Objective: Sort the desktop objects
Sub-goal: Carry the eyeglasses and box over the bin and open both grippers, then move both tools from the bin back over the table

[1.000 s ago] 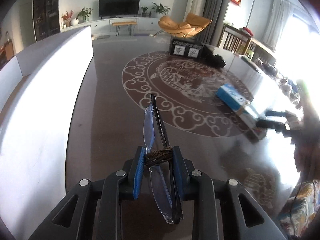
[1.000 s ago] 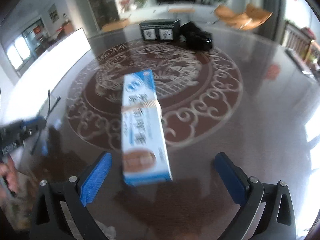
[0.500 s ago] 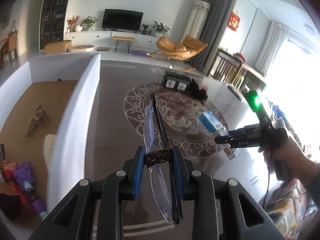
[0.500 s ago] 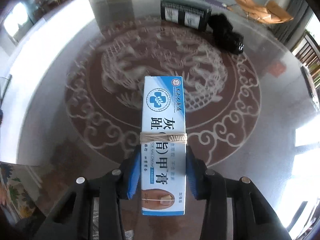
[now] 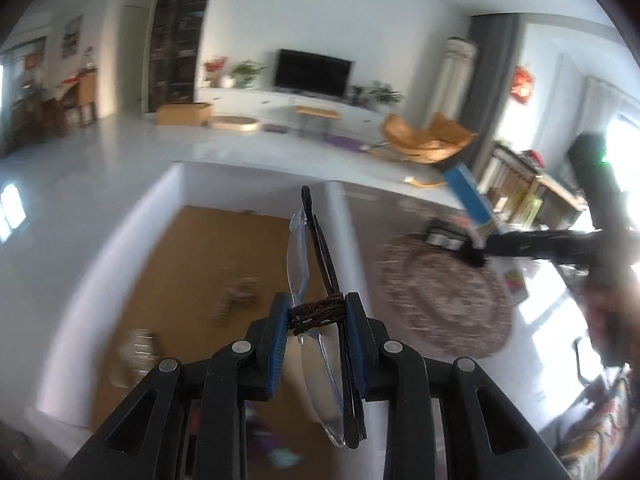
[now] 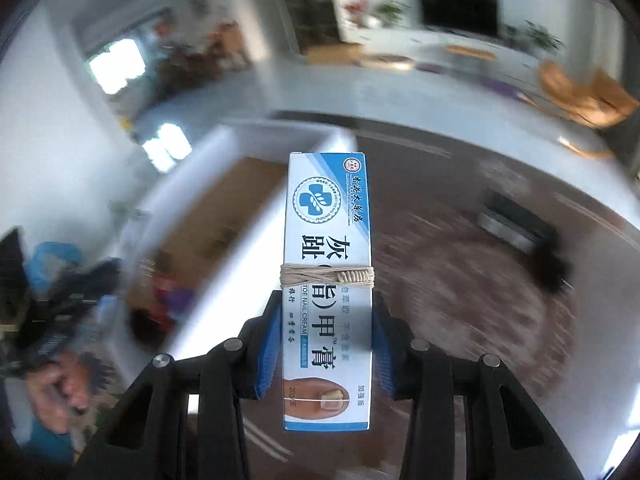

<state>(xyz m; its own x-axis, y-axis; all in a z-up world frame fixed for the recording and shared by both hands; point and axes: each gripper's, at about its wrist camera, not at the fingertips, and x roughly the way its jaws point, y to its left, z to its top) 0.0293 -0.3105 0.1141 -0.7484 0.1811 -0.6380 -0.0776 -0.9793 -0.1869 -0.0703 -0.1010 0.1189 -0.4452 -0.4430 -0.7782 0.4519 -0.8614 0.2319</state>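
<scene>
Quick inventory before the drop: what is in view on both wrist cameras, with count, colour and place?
glasses: one, clear lenses with dark arms, folded, clamped in the left gripper
cream box: one, blue and white, string-wrapped, clamped in the right gripper
bin: one, white walls with brown floor, below and ahead of both grippers; blurred items inside
table: one, dark brown with pale round pattern, right of the bin
black case: one, black, far on the table
TV: one, black, far wall
chair: one, orange, right of the TV
left gripper: black with blue fingers, shut on the glasses
right gripper: black with blue fingers, shut on the cream box
</scene>
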